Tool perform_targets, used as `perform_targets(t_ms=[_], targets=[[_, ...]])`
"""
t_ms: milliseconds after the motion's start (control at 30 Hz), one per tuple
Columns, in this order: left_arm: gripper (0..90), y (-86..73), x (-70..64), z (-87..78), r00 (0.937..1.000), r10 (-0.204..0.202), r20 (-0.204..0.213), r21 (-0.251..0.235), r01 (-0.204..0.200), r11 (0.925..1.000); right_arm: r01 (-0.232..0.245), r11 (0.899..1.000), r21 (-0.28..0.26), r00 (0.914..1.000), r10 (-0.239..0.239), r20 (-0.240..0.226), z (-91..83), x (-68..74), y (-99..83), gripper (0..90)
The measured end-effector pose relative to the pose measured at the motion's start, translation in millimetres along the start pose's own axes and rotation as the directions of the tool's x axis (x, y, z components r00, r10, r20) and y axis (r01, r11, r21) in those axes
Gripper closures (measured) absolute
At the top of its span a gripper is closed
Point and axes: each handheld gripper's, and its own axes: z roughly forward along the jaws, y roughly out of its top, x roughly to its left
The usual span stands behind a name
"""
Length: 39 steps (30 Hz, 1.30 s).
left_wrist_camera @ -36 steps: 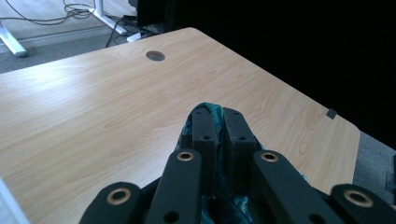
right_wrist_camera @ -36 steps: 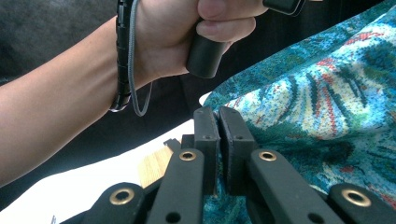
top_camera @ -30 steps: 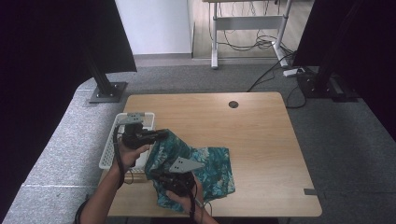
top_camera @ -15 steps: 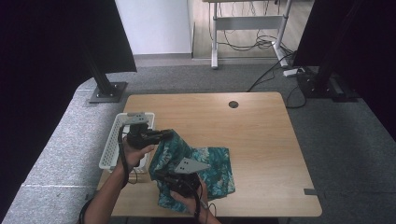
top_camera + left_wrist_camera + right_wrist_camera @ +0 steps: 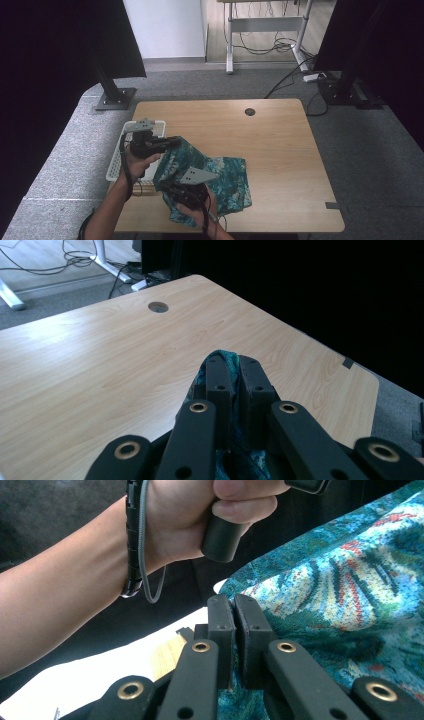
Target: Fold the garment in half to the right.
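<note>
A teal patterned cloth (image 5: 225, 182) lies bunched on the near left part of the wooden table (image 5: 270, 140). My left gripper (image 5: 174, 142) is raised over the cloth's left side and is shut on a fold of the cloth (image 5: 226, 356), which peeks out between the jaws of the left gripper (image 5: 234, 361). My right gripper (image 5: 167, 188) is at the cloth's near left edge, pointing towards the left hand (image 5: 200, 515). The right gripper (image 5: 234, 602) has its jaws closed together on the cloth's (image 5: 345, 585) edge.
A white slatted basket (image 5: 116, 165) sits at the table's left edge, under the left hand. A round cable hole (image 5: 249, 111) is near the far edge. A black stand base (image 5: 116, 98) and cables (image 5: 280, 45) are on the floor beyond.
Both grippers have shifted only slightly and keep hold of the cloth; the lifted fold at the left stays raised.
</note>
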Motion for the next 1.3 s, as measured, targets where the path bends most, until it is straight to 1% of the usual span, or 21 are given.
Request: perform_targets(t_ms=[167, 200, 267, 400, 500, 600, 667, 700, 733, 767, 800, 833, 867, 900, 1000, 1067, 1100, 1133, 1167, 1200, 1300], targets=[[84.0, 1.8, 2.6, -8.1, 0.9999, 0.000, -0.011, -0.008, 0.000, 1.0000, 0.008, 1.000, 0.000, 0.9999, -0.008, -0.008, 7.2, 2.8, 5.4, 86.4], [84.0, 2.9, 3.5, -13.2, 0.9998, 0.002, -0.019, -0.011, -0.003, 0.9999, 0.012, 1.000, 0.001, 0.9998, -0.012, -0.014, 11.3, 3.8, 7.8, 86.4], [84.0, 3.6, 3.9, -16.0, 0.9998, 0.002, -0.022, -0.014, -0.002, 0.9999, 0.015, 1.000, 0.000, 0.9997, -0.015, -0.020, 15.5, 5.1, 10.4, 86.4], [84.0, 7.1, 5.9, -28.6, 0.9992, 0.005, -0.039, -0.027, -0.006, 0.9996, 0.027, 1.000, -0.008, 0.9992, -0.027, -0.031, 20.9, 9.0, 15.9, 86.4], [84.0, 7.4, 6.0, -28.7, 0.9993, 0.003, -0.038, -0.030, -0.004, 0.9996, 0.027, 1.000, -0.014, 0.9991, -0.028, -0.033, 20.3, 10.3, 17.7, 86.4], [83.9, 6.2, 3.6, -17.5, 0.9996, -0.001, -0.027, -0.023, 0.000, 0.9997, 0.022, 1.000, -0.014, 0.9995, -0.023, -0.024, 14.3, 7.5, 15.6, 86.4], [83.9, 5.9, 2.8, -13.6, 0.9997, 0.001, -0.023, -0.017, -0.002, 0.9999, 0.014, 1.000, -0.013, 0.9997, -0.015, -0.018, 10.0, 4.6, 12.4, 86.4], [83.9, 5.5, 1.9, -9.4, 0.9998, 0.003, -0.019, -0.012, -0.003, 0.9999, 0.014, 1.000, -0.013, 0.9997, -0.015, -0.018, 10.0, 4.6, 12.4, 86.4], [83.9, 4.4, 0.5, -0.9, 1.0000, 0.000, -0.010, -0.006, 0.000, 1.0000, 0.010, 1.000, -0.011, 0.9999, -0.010, -0.009, 5.0, 1.7, 8.9, 86.4], [83.9, 4.4, 0.5, -0.9, 1.0000, 0.000, -0.010, -0.006, 0.000, 1.0000, 0.010, 1.000, -0.011, 0.9999, -0.010, -0.009, 5.0, 1.7, 8.9, 86.4], [83.9, 3.3, -0.6, 7.4, 1.0000, -0.003, 0.000, 0.000, 0.003, 1.0000, 0.004, 1.000, -0.009, 1.0000, -0.004, -0.002, -1.3, -1.7, 5.6, 86.4], [83.9, 3.3, -0.6, 7.4, 1.0000, -0.003, 0.000, 0.000, 0.003, 1.0000, 0.002, 1.000, -0.009, 1.0000, -0.001, 0.002, -4.6, -3.4, 4.1, 86.4], [83.9, 2.7, -2.3, 15.0, 0.9999, -0.004, 0.009, 0.004, 0.004, 1.0000, -0.001, 1.000, -0.007, 1.0000, 0.001, 0.007, -8.0, -5.1, 2.6, 86.4], [83.9, 2.7, -2.3, 15.0, 0.9999, -0.004, 0.009, 0.004, 0.004, 1.0000, -0.004, 1.000, -0.006, 0.9999, 0.004, 0.011, -11.3, -6.7, 1.2, 86.4], [83.9, 2.8, -6.7, 25.4, 0.9997, -0.006, 0.024, 0.008, 0.006, 1.0000, -0.006, 1.000, -0.004, 0.9998, 0.006, 0.019, -17.9, -9.4, -1.1, 86.4], [83.9, 3.2, -11.4, 34.1, 0.9994, -0.003, 0.034, 0.010, 0.002, 0.9999, -0.008, 1.000, -0.001, 0.9996, 0.008, 0.028, -27.6, -12.3, -4.2, 86.3], [83.9, 3.2, -11.4, 34.1, 0.9994, -0.003, 0.034, 0.010, 0.002, 0.9999, -0.008, 1.000, 0.001, 0.9995, 0.008, 0.031, -30.6, -13.3, -5.2, 86.3], [83.8, 3.0, -13.8, 39.1, 0.9994, 0.001, 0.035, 0.014, -0.002, 0.9999, -0.011, 1.000, 0.002, 0.9993, 0.010, 0.036, -33.6, -14.5, -6.2, 86.3], [83.9, 3.0, -13.8, 39.1, 0.9994, 0.001, 0.035, 0.014, -0.002, 0.9999, -0.011, 1.000, 0.002, 0.9993, 0.010, 0.036, -33.6, -14.5, -6.2, 86.3], [83.8, 2.1, -15.3, 43.4, 0.9992, -0.001, 0.039, 0.016, 0.000, 0.9999, -0.013, 1.000, 0.007, 0.9991, 0.013, 0.041, -38.7, -16.8, -8.5, 86.2], [83.8, 0.9, -15.8, 47.0, 0.9991, -0.001, 0.041, 0.020, 0.000, 0.9998, -0.015, 1.000, 0.010, 0.9989, 0.015, 0.045, -42.4, -19.3, -10.9, 86.2]])
